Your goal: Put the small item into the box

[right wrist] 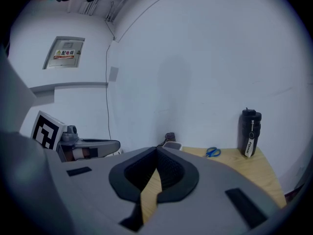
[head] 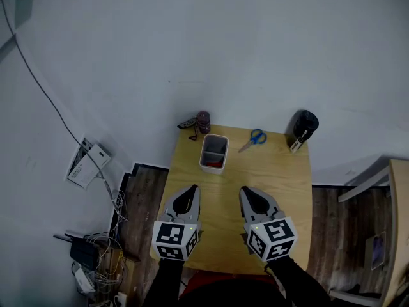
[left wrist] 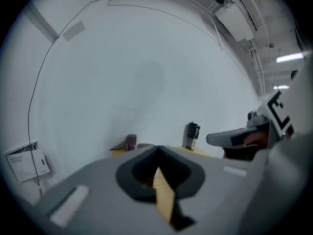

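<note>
A white open box (head: 213, 152) stands on the wooden table (head: 281, 178), toward its far side, with something red low inside it. Blue-handled scissors (head: 254, 138) lie to the right of the box. A small dark-lidded jar (head: 203, 121) and a dark flat item (head: 187, 124) sit at the far left corner. My left gripper (head: 191, 191) and right gripper (head: 246, 192) hover side by side over the near half of the table, short of the box. Both are shut with nothing held. In the right gripper view the box (right wrist: 172, 145) and scissors (right wrist: 212, 152) lie ahead of the jaws.
A black bottle (head: 304, 128) with a white tag stands at the far right corner. White wall rises behind the table. Cables and a power strip (head: 89, 254) clutter the floor on the left; another table edge (head: 396, 229) is on the right.
</note>
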Action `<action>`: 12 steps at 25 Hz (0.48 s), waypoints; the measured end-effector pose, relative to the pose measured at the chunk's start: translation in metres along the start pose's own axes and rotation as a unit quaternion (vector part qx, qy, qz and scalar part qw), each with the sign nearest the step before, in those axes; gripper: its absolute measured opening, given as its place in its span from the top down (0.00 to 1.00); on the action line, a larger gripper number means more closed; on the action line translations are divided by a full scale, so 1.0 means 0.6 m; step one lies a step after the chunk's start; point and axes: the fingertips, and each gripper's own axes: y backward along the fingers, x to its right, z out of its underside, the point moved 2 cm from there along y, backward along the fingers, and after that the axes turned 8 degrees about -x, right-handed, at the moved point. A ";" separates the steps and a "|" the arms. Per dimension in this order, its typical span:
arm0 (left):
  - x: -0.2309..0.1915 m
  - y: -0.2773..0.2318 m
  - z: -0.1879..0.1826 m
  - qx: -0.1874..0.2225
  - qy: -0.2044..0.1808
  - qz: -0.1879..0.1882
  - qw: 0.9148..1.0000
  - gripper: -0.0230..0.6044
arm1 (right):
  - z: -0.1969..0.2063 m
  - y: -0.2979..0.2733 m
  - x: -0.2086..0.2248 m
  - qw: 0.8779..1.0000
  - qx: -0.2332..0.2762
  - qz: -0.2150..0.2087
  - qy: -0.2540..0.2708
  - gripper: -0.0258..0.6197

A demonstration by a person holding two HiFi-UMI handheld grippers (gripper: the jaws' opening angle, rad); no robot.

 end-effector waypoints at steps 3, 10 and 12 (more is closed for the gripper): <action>0.002 0.013 0.004 0.002 0.004 -0.007 1.000 0.96 | 0.001 0.008 -0.001 1.000 0.002 -0.004 0.001 0.95; 0.008 0.053 0.012 0.012 0.017 -0.026 0.999 0.96 | 0.003 0.038 -0.001 1.000 0.009 -0.013 -0.003 0.95; 0.012 0.064 0.012 0.016 0.019 -0.029 0.999 0.96 | 0.002 0.050 0.000 1.000 0.011 -0.015 -0.003 0.95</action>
